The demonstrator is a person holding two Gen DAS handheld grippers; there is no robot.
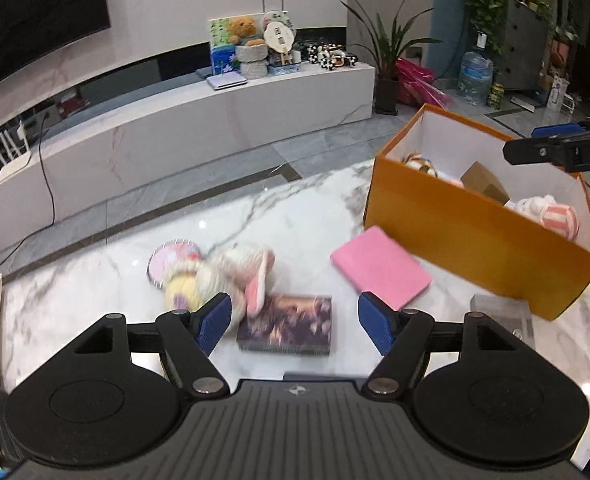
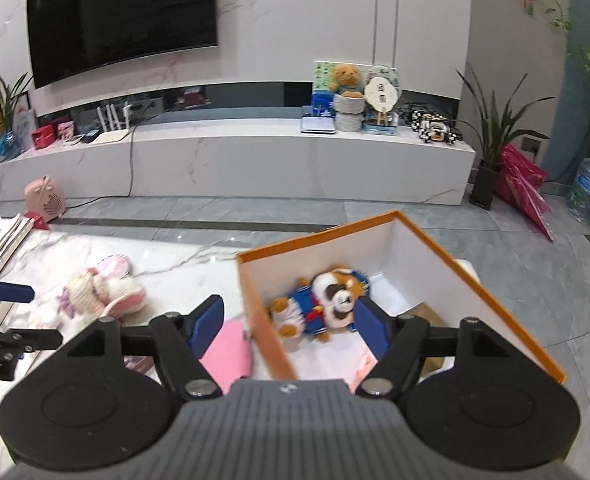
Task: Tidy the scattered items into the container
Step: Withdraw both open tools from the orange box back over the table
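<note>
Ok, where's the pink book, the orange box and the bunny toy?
pink book (image 1: 381, 266): left wrist view, middle of its cover.
orange box (image 1: 467, 236): left wrist view, its near outer wall.
bunny toy (image 1: 235, 268): left wrist view, its fluffy body.

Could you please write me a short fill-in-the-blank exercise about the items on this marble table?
1. The container has white inner walls and is ____ outside.
2. The plush in blue clothes lies ____ the container.
3. The flat item beside the container is ____.

Missing words: orange; inside; pink
</note>
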